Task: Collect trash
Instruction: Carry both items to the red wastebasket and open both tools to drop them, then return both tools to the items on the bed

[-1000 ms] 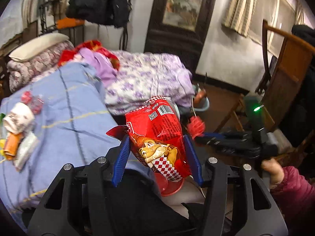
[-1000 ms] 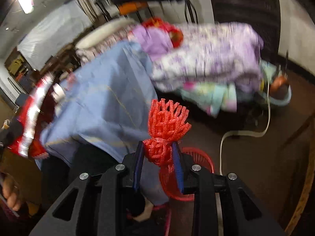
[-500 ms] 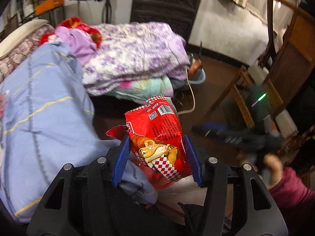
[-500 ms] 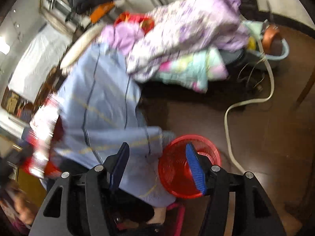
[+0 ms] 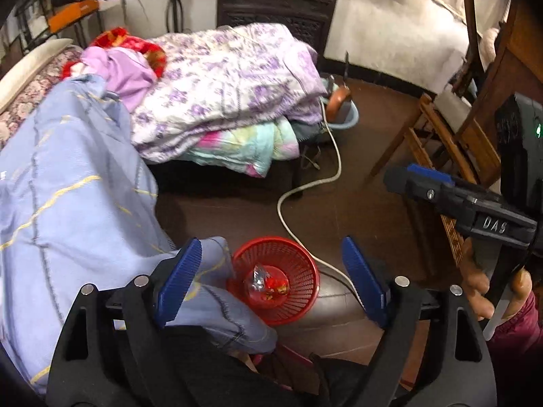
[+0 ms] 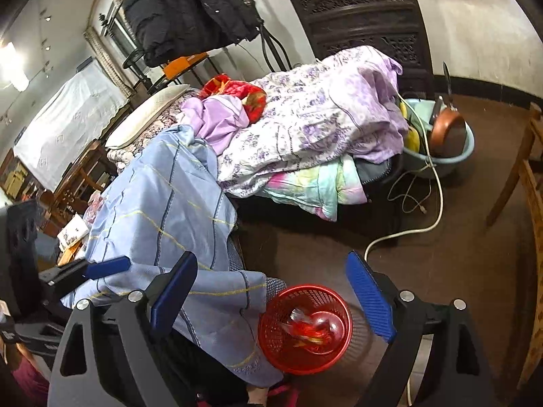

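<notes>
A red mesh basket [image 5: 307,291] [image 6: 271,339] stands on the dark floor at the foot of the bed. In it lie a red snack bag [image 5: 271,283] and other red trash [image 6: 307,330]. My left gripper [image 5: 269,242] hovers above the basket with its jaws opening and nothing between them. My right gripper [image 6: 271,257] also hangs over the basket, jaws opening and empty. The right gripper [image 5: 402,178] shows at the right of the left wrist view, held by a hand [image 5: 475,288]. The left gripper [image 6: 110,266] shows at the left of the right wrist view.
A blue sheet [image 5: 68,186] hangs off the bed right beside the basket. Purple floral quilts [image 5: 230,78] are piled behind. A white cable [image 5: 288,200] snakes across the floor. A wooden chair [image 5: 451,135] stands on the right, a blue basin with a pan [image 6: 444,135] beyond.
The left gripper let go of the red snack bag, which now lies in the basket. The right gripper dropped the red net and opened wide. Both views tipped down toward the basket.
</notes>
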{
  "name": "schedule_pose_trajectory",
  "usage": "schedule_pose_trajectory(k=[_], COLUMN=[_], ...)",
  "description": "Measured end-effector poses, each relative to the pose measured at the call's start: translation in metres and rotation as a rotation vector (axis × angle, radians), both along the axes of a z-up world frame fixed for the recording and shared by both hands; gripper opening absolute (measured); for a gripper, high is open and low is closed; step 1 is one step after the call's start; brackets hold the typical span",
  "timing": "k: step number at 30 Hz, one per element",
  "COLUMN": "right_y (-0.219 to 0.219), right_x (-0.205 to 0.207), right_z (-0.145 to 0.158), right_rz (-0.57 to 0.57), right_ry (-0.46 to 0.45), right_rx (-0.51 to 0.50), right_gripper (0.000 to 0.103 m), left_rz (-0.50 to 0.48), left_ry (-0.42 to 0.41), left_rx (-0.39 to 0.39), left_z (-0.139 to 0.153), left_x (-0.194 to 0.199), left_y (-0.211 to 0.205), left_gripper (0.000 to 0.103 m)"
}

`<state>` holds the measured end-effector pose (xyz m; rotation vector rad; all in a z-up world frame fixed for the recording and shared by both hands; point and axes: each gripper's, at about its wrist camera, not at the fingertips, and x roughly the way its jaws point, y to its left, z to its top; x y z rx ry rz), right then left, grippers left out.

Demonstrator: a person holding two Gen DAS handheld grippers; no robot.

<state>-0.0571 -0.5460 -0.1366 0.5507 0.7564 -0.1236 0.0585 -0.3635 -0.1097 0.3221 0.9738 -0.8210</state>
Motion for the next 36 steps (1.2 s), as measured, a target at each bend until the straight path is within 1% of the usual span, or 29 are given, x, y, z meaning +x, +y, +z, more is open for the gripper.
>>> schedule_pose_trajectory(k=[3, 7, 11, 14, 16, 21, 23, 27, 31, 33, 36], right_y=[0.011, 0.031, 0.055, 0.079, 0.096, 0.147, 0.167, 0.209, 0.248, 0.266, 0.287], right_x=[0.002, 0.004, 0.004, 0.007, 0.007, 0.009, 0.016, 0.032, 0.057, 0.073, 0.093], right_z=[0.010, 0.037, 0.063, 0.082, 0.095, 0.131, 0.139, 0.148, 0.141, 0.133, 0.120], right_rz=[0.038, 0.076, 0.083, 0.120, 0.162, 0.253, 0.296, 0.385, 0.456, 0.483, 0.521], right_ry=[-0.024, -0.074, -0.110, -0.139, -0.186, -0.289, -0.311, -0.315, -0.275, -0.239, -0.184], right_rx=[0.013, 0.004, -0.061, -0.070, -0.063, -0.090, -0.082, -0.065, -0.054, -0.039, -0.004], right_gripper=[0.088, 0.091, 0.094, 0.094, 0.094, 0.094, 0.094, 0.094, 0.094, 0.093, 0.091], left_rz=[0.043, 0.113, 0.201, 0.269, 0.319, 0.458, 0.515, 0.653, 0.784, 0.829, 0.857], left_ry=[-0.035, -0.091, -0.138, -0.166, -0.183, -0.220, -0.219, -0.206, -0.204, -0.209, -0.199], left_rx=[-0.026, -0.060, -0.094, -0.130, -0.150, -0.182, -0.193, -0.196, -0.193, -0.191, -0.197], left_z=[0.015, 0.037, 0.055, 0.068, 0.075, 0.081, 0.079, 0.068, 0.059, 0.054, 0.043], left_x=[-0.001, -0.003, -0.005, -0.005, -0.006, -0.007, -0.006, 0.003, 0.015, 0.020, 0.026], left_y=[0.019, 0.051, 0.092, 0.128, 0.154, 0.225, 0.252, 0.317, 0.372, 0.392, 0.408], left_gripper=[0.084, 0.087, 0.091, 0.092, 0.093, 0.094, 0.094, 0.094, 0.094, 0.094, 0.094])
